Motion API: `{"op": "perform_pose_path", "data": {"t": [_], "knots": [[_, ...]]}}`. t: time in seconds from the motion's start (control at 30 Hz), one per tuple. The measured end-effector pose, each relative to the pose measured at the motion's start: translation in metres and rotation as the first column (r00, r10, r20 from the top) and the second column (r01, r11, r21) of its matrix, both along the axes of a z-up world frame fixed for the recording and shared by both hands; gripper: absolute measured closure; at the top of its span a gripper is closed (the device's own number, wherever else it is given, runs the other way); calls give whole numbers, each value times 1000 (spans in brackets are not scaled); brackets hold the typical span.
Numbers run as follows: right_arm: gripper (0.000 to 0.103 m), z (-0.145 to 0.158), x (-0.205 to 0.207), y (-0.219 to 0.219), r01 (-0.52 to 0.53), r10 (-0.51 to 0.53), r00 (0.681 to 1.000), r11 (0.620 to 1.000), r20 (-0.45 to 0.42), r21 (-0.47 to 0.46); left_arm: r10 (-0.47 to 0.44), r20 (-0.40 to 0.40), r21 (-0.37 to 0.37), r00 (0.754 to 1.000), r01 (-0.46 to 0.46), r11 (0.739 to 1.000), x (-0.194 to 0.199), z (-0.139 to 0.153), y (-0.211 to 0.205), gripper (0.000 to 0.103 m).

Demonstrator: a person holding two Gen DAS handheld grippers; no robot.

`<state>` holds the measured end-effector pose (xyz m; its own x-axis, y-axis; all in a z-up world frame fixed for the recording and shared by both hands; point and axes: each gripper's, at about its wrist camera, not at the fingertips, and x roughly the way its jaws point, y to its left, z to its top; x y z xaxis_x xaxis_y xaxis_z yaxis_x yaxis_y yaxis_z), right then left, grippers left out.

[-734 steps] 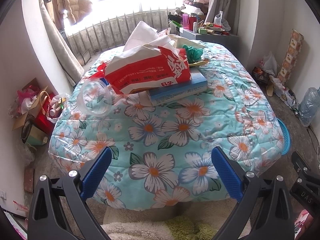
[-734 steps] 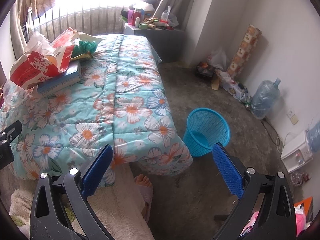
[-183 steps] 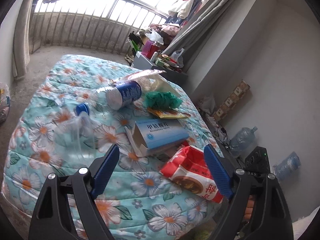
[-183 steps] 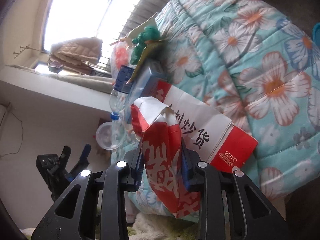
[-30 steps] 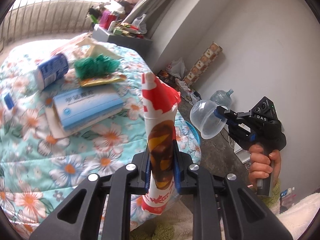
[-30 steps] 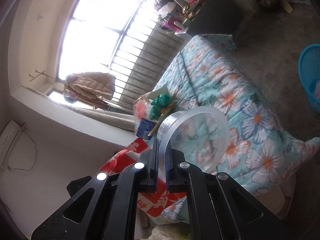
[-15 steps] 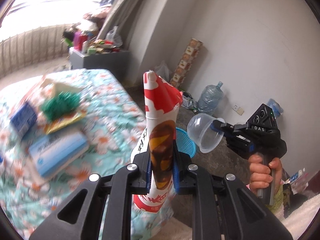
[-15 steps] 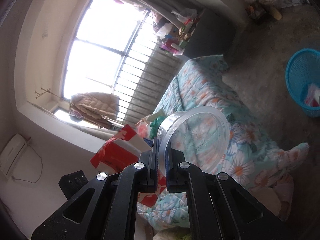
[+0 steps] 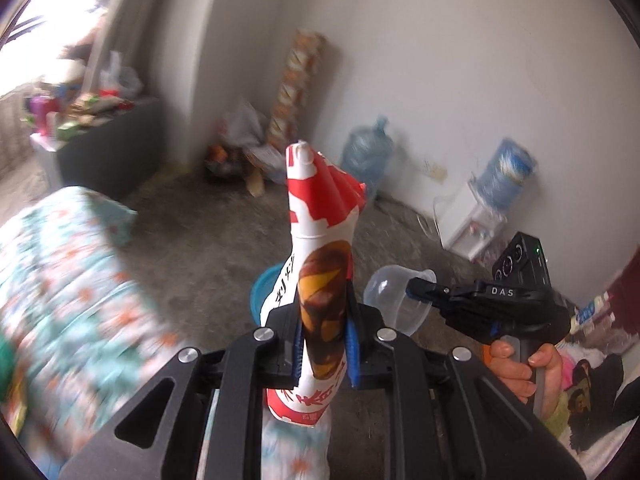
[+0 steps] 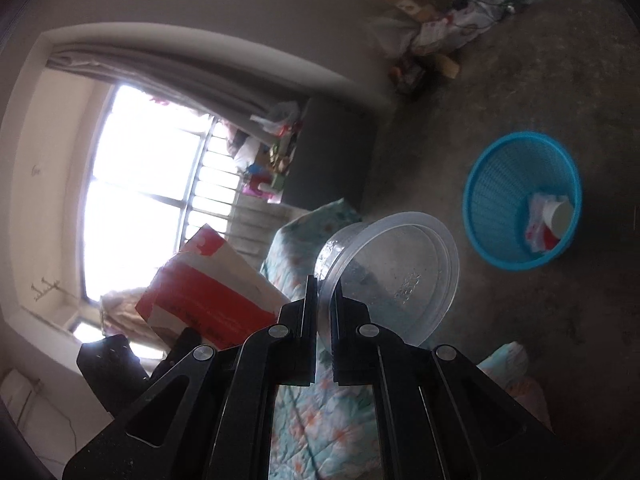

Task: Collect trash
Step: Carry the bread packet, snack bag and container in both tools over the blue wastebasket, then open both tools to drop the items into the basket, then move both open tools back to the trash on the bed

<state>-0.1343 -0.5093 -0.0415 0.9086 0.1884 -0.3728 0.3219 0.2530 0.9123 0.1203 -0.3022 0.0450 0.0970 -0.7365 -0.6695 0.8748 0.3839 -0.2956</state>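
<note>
So I have both grippers loaded. My left gripper [image 9: 323, 344] is clamped narrow on the red-and-white bag [image 9: 320, 276], which stands upright between the blue pads; my right gripper [image 10: 323, 296] is pinched nearly closed on the rim of the clear tub [image 10: 390, 276], which juts forward, its open side turned to the right of that view. In the left view I can see the right gripper [image 9: 418, 286] and the hand [image 9: 520, 364] that carries it, just right of the bag.

Progress: the blue basket [image 10: 480, 216] stands on the bare floor and already holds some trash, a crumpled red-and-white wrapper and something white [image 10: 548, 220]. Bag and tub are both in the air, neither yet over the basket, so two drops remain. Whether more trash lies on the bed [image 9: 68, 280] I cannot say for sure; its surface is blurred, with a green scrap at the far left edge.

Room to move: the floor around the basket looks open, with the bed corner [image 10: 316, 224] near on one side and clutter along the walls well apart. In the left view the bag hides most of the basket; only a blue arc [image 9: 260, 292] shows beside it. I judge the main risk is the two grippers crowding each other over one rim, so I would drop one at a time.
</note>
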Motion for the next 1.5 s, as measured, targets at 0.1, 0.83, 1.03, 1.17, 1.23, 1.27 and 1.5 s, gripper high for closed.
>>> {"op": "perform_pose_path", "data": {"t": [0.1,0.83,1.03,1.17,1.23,1.27,1.5], "knots": [[99,-27,16,-27,57,-55,996,998,-71,32,-42,-26,72,999,43,996,18,-32,-56,86],[26,-266,63,-97,344,-180,924,778,-338,526,-3,-134,261,991,38,965,75,-193,-201,38],[25,-242,40,-86,312,-229,948,802,-221,509,4,-101,148,995,11,989,70,-139,-174,36],[25,-217,27,-77,276,-224,961,830,-163,485,0,-47,74,999,4,997,58,-90,-141,33],[25,-202,23,-71,249,-216,968,855,-125,455,7,-23,36,1000,-6,999,50,-65,-118,30],[25,-192,22,-66,236,-207,972,869,-113,434,11,-18,22,1000,-10,1000,47,-55,-108,27],[24,-113,24,-16,102,-80,989,978,-125,183,64,57,-55,996,-61,997,18,13,0,18]]}}
